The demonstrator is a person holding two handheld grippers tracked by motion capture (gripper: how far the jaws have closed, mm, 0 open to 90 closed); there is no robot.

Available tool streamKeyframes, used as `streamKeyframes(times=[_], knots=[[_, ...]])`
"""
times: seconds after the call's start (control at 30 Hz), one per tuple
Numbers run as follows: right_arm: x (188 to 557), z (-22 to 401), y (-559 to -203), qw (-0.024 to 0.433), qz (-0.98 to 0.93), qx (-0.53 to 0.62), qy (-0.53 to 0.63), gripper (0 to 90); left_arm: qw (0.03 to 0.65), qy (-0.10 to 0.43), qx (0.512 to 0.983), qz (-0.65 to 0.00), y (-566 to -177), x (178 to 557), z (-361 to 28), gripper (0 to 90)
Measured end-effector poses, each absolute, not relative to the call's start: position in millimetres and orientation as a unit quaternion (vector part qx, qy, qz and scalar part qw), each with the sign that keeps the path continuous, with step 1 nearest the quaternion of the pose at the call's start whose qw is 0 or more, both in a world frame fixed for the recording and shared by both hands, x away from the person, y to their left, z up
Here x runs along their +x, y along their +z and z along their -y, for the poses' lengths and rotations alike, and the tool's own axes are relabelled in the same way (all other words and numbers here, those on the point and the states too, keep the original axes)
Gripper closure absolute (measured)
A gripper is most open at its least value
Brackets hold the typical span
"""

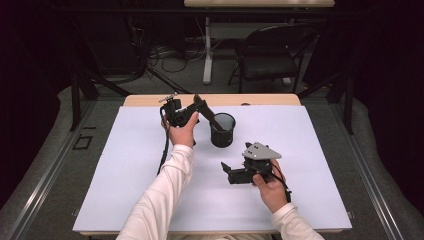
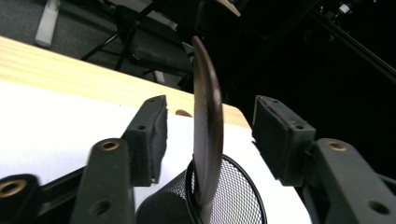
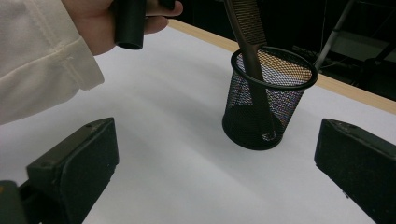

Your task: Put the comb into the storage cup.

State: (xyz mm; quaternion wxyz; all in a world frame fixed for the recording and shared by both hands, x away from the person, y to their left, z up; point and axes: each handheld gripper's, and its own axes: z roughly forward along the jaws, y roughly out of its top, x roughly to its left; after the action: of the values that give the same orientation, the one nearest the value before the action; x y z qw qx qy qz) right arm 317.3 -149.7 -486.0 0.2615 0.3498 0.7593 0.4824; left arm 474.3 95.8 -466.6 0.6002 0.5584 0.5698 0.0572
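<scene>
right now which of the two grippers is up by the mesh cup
The left gripper, its open jaws either side of the comb standing in the mesh cup. The right gripper hangs open nearer the person.

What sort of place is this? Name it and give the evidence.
Probably a lab or recording workspace, not a home: a table covered with a plain white sheet, black curtains around it, loose cables on the floor, and a folding chair behind.
</scene>
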Motion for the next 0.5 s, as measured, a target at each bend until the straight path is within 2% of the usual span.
streamKeyframes(times=[0.17,0.5], knots=[[317.5,149.2,-486.9,0.262,-0.760,0.349,0.481,0.0,0.596,0.066,0.565,-0.567,-467.5,475.2,-95.0,39.5],[317.8,149.0,-487.2,0.263,-0.760,0.348,0.482,0.0,0.588,0.063,0.564,-0.576,-469.3,475.6,-97.2,37.5]])
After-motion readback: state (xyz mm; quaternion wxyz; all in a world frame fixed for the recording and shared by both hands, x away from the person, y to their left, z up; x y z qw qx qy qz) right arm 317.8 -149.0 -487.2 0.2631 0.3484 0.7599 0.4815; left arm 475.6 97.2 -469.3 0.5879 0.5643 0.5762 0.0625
